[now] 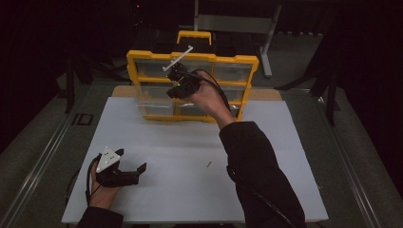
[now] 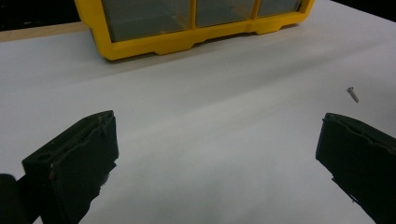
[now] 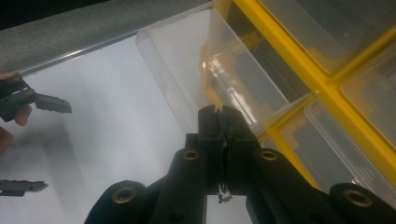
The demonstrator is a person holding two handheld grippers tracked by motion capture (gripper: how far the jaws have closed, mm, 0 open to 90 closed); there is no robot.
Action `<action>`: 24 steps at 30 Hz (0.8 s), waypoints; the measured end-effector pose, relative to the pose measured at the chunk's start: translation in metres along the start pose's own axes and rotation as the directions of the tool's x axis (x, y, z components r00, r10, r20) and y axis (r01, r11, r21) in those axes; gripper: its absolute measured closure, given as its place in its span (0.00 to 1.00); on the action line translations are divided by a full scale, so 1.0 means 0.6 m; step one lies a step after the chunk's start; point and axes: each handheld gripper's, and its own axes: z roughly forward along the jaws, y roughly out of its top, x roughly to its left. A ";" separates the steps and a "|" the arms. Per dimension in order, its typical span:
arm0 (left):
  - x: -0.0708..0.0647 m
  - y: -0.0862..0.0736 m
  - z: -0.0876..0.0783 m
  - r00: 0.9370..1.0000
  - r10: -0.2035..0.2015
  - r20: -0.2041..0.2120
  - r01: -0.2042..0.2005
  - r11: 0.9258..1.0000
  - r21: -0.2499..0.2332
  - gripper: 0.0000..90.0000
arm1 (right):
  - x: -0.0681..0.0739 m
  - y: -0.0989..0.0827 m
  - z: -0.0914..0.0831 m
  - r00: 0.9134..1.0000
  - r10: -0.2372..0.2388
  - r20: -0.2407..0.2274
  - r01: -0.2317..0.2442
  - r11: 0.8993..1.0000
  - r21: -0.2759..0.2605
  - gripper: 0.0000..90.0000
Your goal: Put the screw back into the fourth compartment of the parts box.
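A dim table was seen from above, with a yellow drawer organizer (image 1: 192, 85) standing at the far edge of a white work surface (image 1: 190, 175). The right gripper (image 1: 177, 78) was held up against the organizer's front, its jaws pressed together. In the right gripper view a thin dark sliver, probably a small screw, seemed to be pinched between the closed tips, just over a clear plastic drawer (image 3: 205, 65) that had been pulled out from the frame. The step in hand was judged to be the dropping of that small part into the open drawer; the next move would call for the tips to be centred over the drawer and then parted.

The left gripper (image 1: 128, 166) was rested low on the white surface, near the person, with its jaws spread wide and nothing between them. A single loose screw (image 2: 353, 94) was shown clearly in the left gripper view, lying on the surface well apart from the organizer, whereas from above it was reduced to a faint speck.
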 end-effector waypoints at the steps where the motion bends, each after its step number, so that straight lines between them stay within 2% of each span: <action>1: 0.000 0.000 0.000 1.000 0.000 0.000 0.000 1.000 0.000 0.00 | 0.001 0.002 0.001 1.000 0.001 -0.001 -0.001 1.000 0.007 0.98; 14: 0.003 -0.001 -0.002 1.000 -0.009 0.000 0.009 1.000 -0.007 0.00 | 0.002 0.019 0.026 1.000 0.003 0.023 -0.003 1.000 0.023 0.97; 15: 0.004 -0.001 -0.002 1.000 -0.010 0.000 0.010 1.000 -0.007 0.00 | 0.002 0.020 0.028 1.000 0.012 0.025 -0.012 1.000 0.015 0.89; 16: 0.004 -0.001 -0.003 1.000 -0.010 0.000 0.010 1.000 -0.007 0.00 | 0.002 0.020 0.030 0.999 0.017 0.027 -0.017 1.000 -0.002 0.71; 17: 0.004 -0.001 -0.003 1.000 -0.010 0.000 0.010 1.000 -0.007 0.00 | 0.002 0.020 0.030 0.999 0.017 0.027 -0.017 1.000 -0.002 0.71; 19: 0.004 -0.001 -0.003 1.000 -0.011 0.000 0.011 1.000 -0.009 0.00 | 0.003 0.019 0.030 0.999 0.024 0.026 -0.024 1.000 -0.020 0.47; 20: 0.004 -0.001 -0.003 1.000 -0.009 -0.001 0.009 1.000 -0.006 0.00 | 0.004 0.017 0.028 0.999 0.023 0.027 -0.022 0.999 -0.023 0.39; 24: 0.002 -0.001 -0.002 1.000 -0.003 -0.002 0.003 1.000 -0.003 0.00 | 0.006 0.006 0.018 0.999 0.014 0.050 -0.013 1.000 -0.018 0.22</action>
